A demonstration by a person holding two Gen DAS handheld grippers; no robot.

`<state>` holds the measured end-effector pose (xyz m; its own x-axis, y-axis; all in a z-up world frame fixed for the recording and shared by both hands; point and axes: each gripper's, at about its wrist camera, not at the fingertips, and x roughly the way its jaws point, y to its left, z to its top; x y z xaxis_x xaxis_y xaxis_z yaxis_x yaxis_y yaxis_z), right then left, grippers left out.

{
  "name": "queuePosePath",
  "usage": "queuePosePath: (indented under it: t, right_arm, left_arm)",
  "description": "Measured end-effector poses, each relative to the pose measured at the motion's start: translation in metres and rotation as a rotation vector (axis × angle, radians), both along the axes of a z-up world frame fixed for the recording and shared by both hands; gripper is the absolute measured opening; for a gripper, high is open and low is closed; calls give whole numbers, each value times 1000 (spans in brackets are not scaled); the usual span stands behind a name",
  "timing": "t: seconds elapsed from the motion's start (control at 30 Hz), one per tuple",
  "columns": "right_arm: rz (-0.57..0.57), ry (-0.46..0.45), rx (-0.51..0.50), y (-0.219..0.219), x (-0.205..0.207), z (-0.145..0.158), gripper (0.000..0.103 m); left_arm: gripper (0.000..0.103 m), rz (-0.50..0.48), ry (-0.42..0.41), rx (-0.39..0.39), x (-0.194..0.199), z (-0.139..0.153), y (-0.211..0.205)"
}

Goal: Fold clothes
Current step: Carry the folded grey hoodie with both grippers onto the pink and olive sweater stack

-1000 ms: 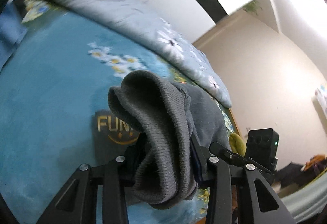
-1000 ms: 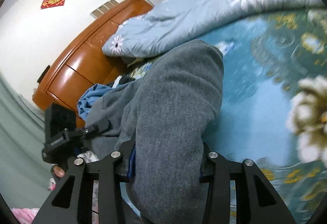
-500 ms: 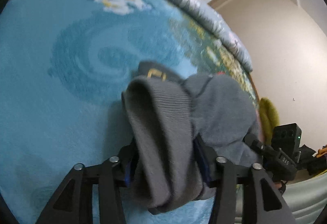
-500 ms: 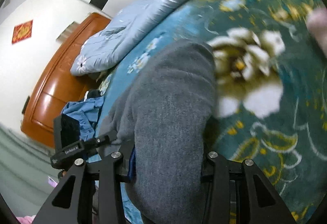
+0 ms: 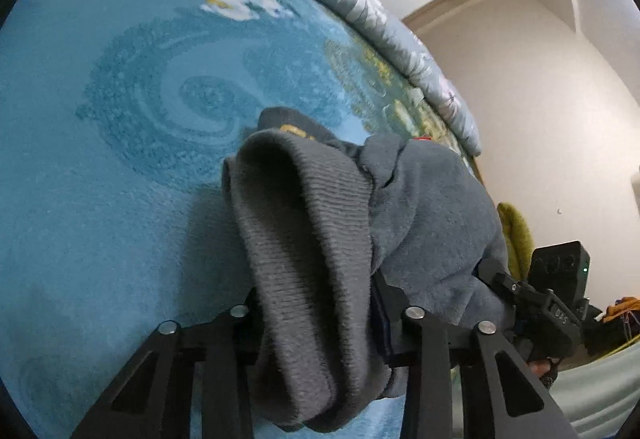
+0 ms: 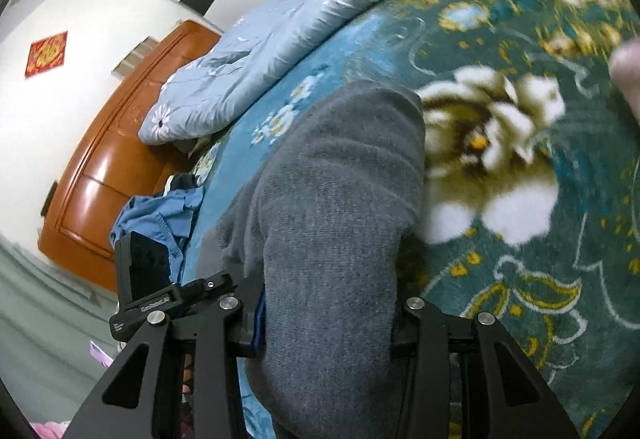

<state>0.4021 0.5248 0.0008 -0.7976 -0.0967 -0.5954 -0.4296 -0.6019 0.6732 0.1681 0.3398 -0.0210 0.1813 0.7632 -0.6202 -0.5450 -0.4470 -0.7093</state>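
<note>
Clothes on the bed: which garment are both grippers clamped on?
The grey sweatshirt; left gripper pinches its ribbed hem. The blue garment lies untouched by the headboard.

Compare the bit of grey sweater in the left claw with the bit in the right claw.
The left claw grips the grey sweater at a ribbed, folded-over hem, above plain light-blue blanket. The right claw grips a smoother bunch, above a white flower print. Both claws are shut on the same sweater.
</note>
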Motion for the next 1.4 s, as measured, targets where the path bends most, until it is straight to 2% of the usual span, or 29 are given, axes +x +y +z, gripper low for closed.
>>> queuePosePath:
  t: [0.07,0.17,0.3,0.47,0.53,0.63,0.77,0.83,0.9,0.97,1.0,1.03,1.07,1.1,1.13,1.2,1.33,1.4]
  right_arm:
    - [21,9,33,-3,-1,19,42]
    - [52,45,85,-9,5,54,42]
    - [54,110,164,-1,38,113,42]
    - [-53,191,242,44,130,180,42]
    - [-97,194,263,63,172,198,43]
    - [-149,150,307,86,227,212,43]
    - [-246,114,290,121,295,195,44]
    - [-289,99,255,133,316,171,46]
    - [-344,43,166,149,328,128,48]
    - [-388,-36,56,162,334,75,49]
    - [-393,-40,28,163,334,58,53]
    - [-395,-5,-3,163,337,42,53]
    - [-398,31,-8,162,340,39,53]
    - [-401,51,4,159,343,40,54]
    - [-402,50,27,156,344,45,55]
    - [-406,5,82,150,341,60,56]
    - [-437,-116,225,137,336,92,60]
    - [-470,-193,306,131,332,105,60]
  left_arm:
    - [33,-11,-12,39,3,14,-2]
    - [33,-57,40,99,17,51,0]
    - [33,-152,126,202,48,122,23]
    - [33,-329,201,303,112,198,91]
    - [33,-404,238,308,145,214,125]
    - [33,-497,263,297,195,219,172]
    - [37,-569,277,242,245,192,227]
    - [38,-595,286,143,259,162,248]
    - [38,-621,293,37,271,130,269]
    - [39,-621,272,9,272,111,268]
    - [43,-620,260,-2,271,102,267]
    - [47,-623,253,2,268,101,263]
    - [47,-627,246,9,265,102,258]
    - [52,-624,246,14,260,106,253]
    - [54,-616,256,24,255,113,250]
    - [56,-578,309,50,245,128,239]
    - [58,-469,483,119,236,161,222]
    - [58,-459,525,154,238,171,218]
